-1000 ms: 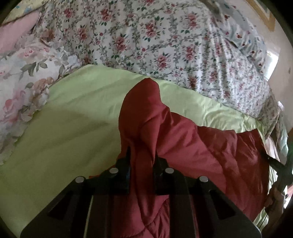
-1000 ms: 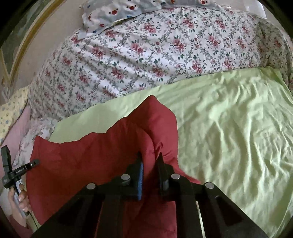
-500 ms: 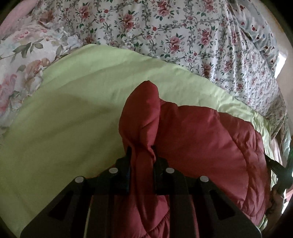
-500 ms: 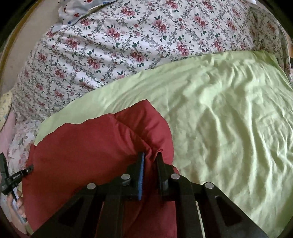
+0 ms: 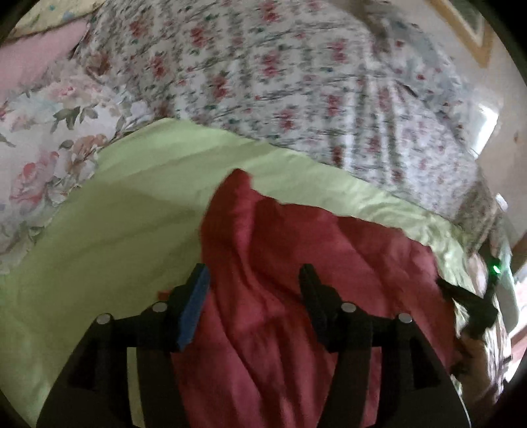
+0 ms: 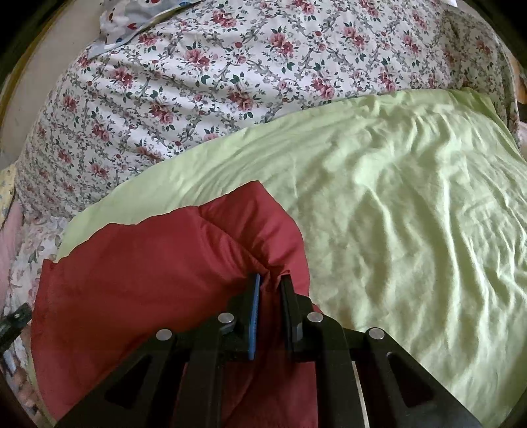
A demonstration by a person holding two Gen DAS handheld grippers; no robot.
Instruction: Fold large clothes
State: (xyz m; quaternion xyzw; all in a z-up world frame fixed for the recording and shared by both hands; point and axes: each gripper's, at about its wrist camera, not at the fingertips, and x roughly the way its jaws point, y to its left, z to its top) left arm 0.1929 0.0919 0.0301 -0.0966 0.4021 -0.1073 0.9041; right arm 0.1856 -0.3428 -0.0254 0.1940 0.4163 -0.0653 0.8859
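Home bedroom. A bed (image 6: 411, 204) is seen, covered by a pale green sheet (image 6: 395, 230) with a rose-print floral cover (image 6: 230, 82) beyond it. Floral pillows (image 5: 39, 138) are piled at the left in the left wrist view, and a framed picture (image 5: 467, 29) is hung on the wall.

Rumpled red quilted garment (image 6: 138, 263) on the green sheet (image 6: 411, 204)

Left tongs (image 5: 255, 284) spread wide over the red padded garment (image 5: 296, 280) on the green sheet (image 5: 115, 230)
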